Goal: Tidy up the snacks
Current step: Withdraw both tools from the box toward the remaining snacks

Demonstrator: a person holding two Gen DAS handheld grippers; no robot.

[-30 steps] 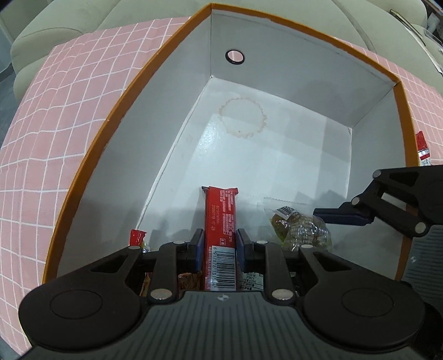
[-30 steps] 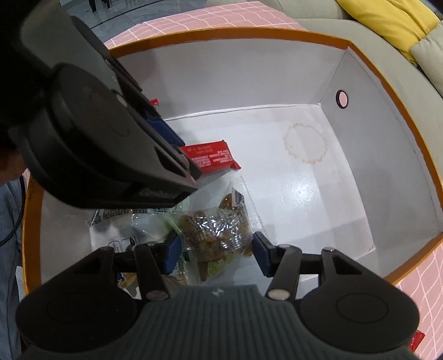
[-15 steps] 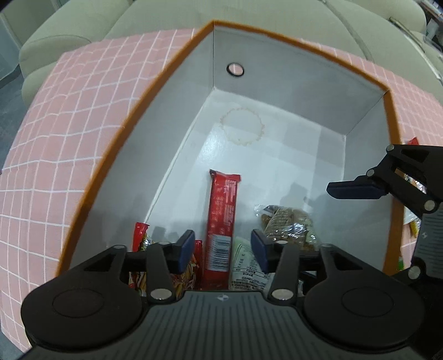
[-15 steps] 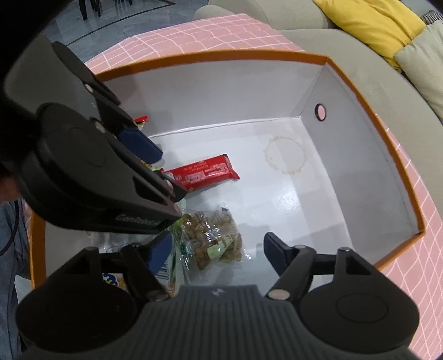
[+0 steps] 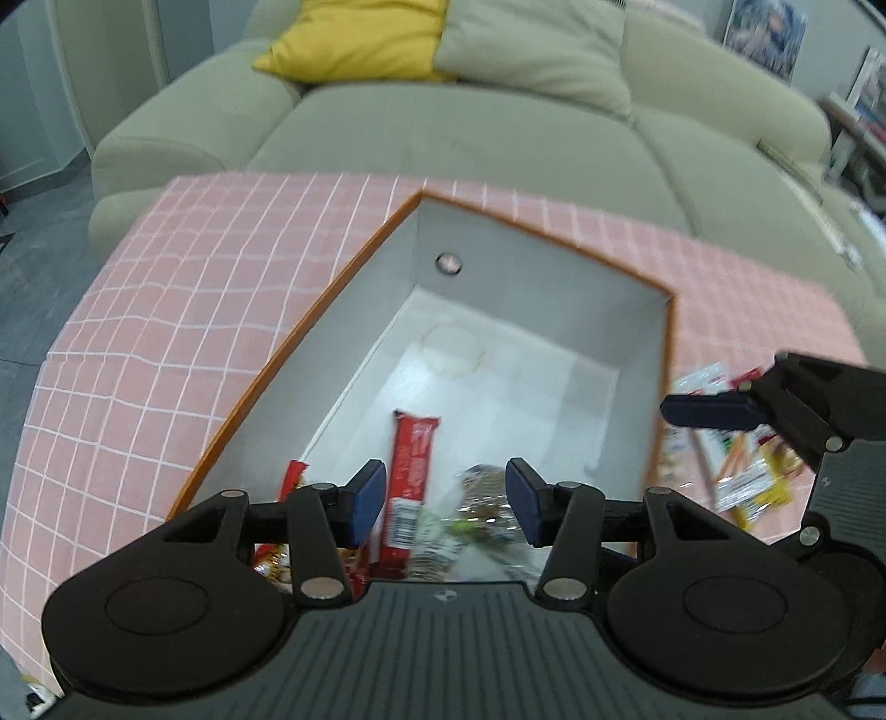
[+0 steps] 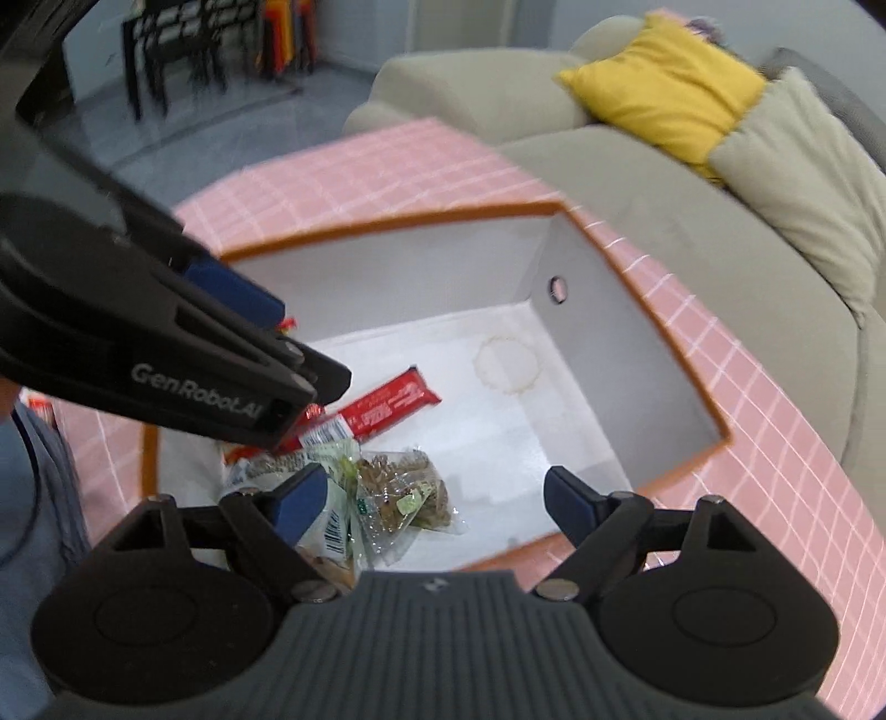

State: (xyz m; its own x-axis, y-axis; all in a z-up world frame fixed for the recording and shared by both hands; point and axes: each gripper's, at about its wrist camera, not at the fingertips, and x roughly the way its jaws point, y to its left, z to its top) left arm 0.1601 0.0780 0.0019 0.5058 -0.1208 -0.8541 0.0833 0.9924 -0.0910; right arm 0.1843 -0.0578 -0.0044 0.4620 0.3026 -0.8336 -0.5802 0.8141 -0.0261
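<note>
An orange-rimmed white box [image 5: 554,288] [image 6: 620,332] sits on the pink checked tablecloth. Inside lie a red snack bar [image 5: 412,471] [image 6: 387,407], a clear bag of brown snacks [image 6: 401,493] [image 5: 484,493] and other packets at the near end. My left gripper [image 5: 446,495] is open and empty above the box's near end. My right gripper [image 6: 434,495] is open and empty above the clear bag. The right gripper also shows at the right of the left wrist view [image 5: 797,410]; the left gripper fills the left of the right wrist view [image 6: 166,343].
Several loose snack packets [image 5: 736,471] lie on the cloth [image 5: 183,310] right of the box. A beige sofa [image 5: 470,127] with a yellow cushion [image 6: 664,83] stands behind the table. Dark chairs [image 6: 194,44] stand on the floor at far left.
Both grippers have let go of their snacks, opened, and pulled back up out of the box. The red bar and the clear bag now lie on the box floor.
</note>
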